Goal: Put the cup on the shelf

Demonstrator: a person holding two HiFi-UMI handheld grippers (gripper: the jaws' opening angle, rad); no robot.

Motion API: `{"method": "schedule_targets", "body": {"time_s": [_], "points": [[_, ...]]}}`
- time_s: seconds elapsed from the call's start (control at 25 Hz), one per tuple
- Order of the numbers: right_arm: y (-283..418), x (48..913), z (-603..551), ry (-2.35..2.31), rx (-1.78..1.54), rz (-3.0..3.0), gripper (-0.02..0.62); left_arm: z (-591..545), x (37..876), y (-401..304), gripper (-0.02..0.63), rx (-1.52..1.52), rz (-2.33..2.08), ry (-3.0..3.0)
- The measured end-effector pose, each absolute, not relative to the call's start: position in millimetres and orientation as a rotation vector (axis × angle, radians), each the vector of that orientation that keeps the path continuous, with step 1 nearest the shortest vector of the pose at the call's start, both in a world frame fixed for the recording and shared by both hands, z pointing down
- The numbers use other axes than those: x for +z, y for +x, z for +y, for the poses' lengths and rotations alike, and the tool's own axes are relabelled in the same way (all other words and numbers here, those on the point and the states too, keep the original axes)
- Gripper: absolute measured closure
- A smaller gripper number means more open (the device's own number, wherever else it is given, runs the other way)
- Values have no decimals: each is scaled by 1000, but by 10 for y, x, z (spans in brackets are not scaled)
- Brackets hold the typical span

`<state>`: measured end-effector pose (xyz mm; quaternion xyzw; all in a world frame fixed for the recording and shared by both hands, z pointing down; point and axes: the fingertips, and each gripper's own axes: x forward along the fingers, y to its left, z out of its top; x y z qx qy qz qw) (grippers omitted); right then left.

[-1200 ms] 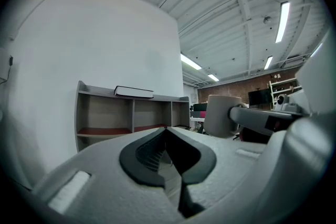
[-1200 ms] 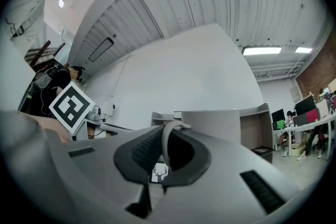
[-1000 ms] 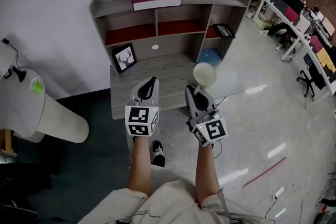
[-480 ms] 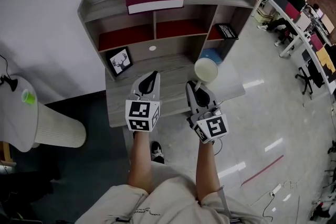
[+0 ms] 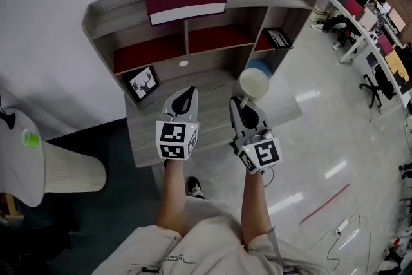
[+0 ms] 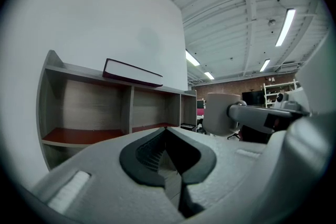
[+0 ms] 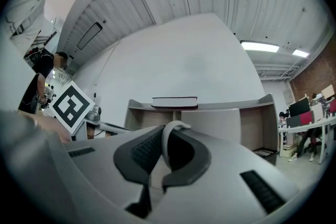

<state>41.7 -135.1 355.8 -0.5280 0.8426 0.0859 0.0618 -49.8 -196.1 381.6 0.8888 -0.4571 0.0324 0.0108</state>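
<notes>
A pale cream cup [image 5: 253, 82] hangs above the desk's right end, in front of the grey shelf unit [image 5: 193, 22]. My right gripper [image 5: 243, 106] is shut on its handle. In the right gripper view the handle [image 7: 168, 144] loops between the jaws and the cup's body [image 7: 212, 124] fills the space beyond them. My left gripper [image 5: 185, 96] is shut and empty, hovering over the desk beside the right one. In the left gripper view its jaws meet with nothing between them, and the cup [image 6: 219, 113] shows at the right.
A maroon book [image 5: 185, 0] lies on the shelf's top. A deer picture [image 5: 143, 82] stands on the desk at the left, a black frame [image 5: 278, 38] sits in the right compartment, and a blue thing [image 5: 261, 66] lies below it. A white cylinder [image 5: 64, 170] stands at the left.
Both grippers and the cup have come closer to the shelf unit, which now looks larger and sits further left in the head view. The grip on the cup is unchanged.
</notes>
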Motion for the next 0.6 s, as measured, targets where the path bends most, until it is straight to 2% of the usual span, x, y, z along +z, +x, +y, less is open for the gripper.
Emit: {"method": "schedule_targets", "body": {"time_s": [0.6], "points": [[199,3579,-1665,-1650,306,2534,580,-2360,3844,-741,595,90,-1385,2795]]}}
